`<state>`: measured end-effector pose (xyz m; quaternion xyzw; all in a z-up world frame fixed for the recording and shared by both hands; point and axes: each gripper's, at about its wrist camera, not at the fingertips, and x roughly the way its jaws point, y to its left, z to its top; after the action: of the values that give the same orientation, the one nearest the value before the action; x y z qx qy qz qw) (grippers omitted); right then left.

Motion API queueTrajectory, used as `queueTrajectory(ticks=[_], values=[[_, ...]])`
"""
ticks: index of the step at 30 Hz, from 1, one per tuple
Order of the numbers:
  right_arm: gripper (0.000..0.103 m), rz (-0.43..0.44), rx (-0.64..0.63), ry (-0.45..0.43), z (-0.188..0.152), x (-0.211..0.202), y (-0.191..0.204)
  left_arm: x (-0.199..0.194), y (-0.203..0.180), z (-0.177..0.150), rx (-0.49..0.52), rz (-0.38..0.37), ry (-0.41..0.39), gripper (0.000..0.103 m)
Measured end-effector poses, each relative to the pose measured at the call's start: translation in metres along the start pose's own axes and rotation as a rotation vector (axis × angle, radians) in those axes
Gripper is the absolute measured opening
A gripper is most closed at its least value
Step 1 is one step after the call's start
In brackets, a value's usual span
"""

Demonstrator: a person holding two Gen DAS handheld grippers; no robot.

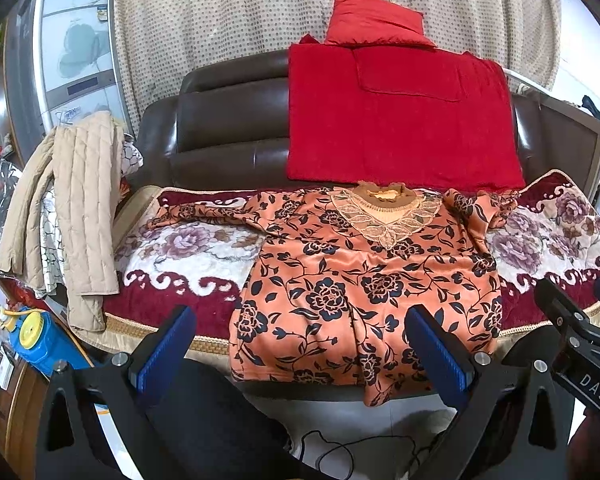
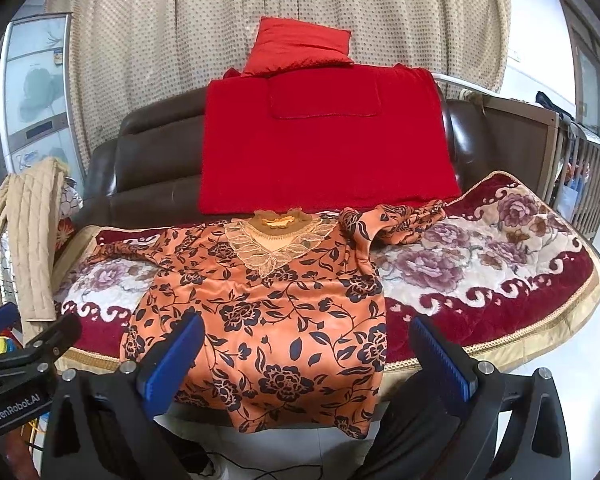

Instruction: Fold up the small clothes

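Orange flowered top (image 1: 364, 280) lies spread flat on the sofa cover (image 1: 188, 256), ready for folding, while left claw (image 1: 300, 344) and right claw (image 2: 308, 352) hover wide open, empty.

Top (image 1: 364, 280) on sofa (image 1: 228, 136), pillow (image 1: 374, 16) behind

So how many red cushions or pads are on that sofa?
2. A small red pillow sits on top of the sofa back, against the curtain. A big red pad drapes down the backrest just below it. Others could be hidden behind.
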<state>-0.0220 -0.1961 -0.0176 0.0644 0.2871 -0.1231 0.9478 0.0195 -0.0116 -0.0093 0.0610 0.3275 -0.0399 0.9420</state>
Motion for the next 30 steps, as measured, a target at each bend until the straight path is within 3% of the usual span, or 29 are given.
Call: queueTrajectory(ticks=[7, 12, 18, 22, 30], values=[[0.103, -0.023, 0.045, 0.004, 0.013, 0.028, -0.031, 0.038, 0.001, 0.015, -0.037, -0.059, 0.045, 0.103], [0.103, -0.004, 0.143, 0.039, 0.032, 0.081, -0.089, 0.077, -0.004, 0.028, -0.022, -0.025, 0.083, 0.103], [0.103, -0.04, 0.309, 0.106, 0.065, 0.172, -0.159, 0.117, -0.012, 0.056, -0.015, 0.022, 0.087, 0.103], [0.103, 0.012, 0.406, 0.158, 0.083, 0.234, -0.191, 0.147, -0.017, 0.073, -0.008, 0.044, 0.11, 0.103], [0.103, 0.089, 0.741, 0.298, 0.115, 0.367, -0.262, 0.205, -0.039, 0.094, 0.017, 0.052, 0.161, 0.103]])
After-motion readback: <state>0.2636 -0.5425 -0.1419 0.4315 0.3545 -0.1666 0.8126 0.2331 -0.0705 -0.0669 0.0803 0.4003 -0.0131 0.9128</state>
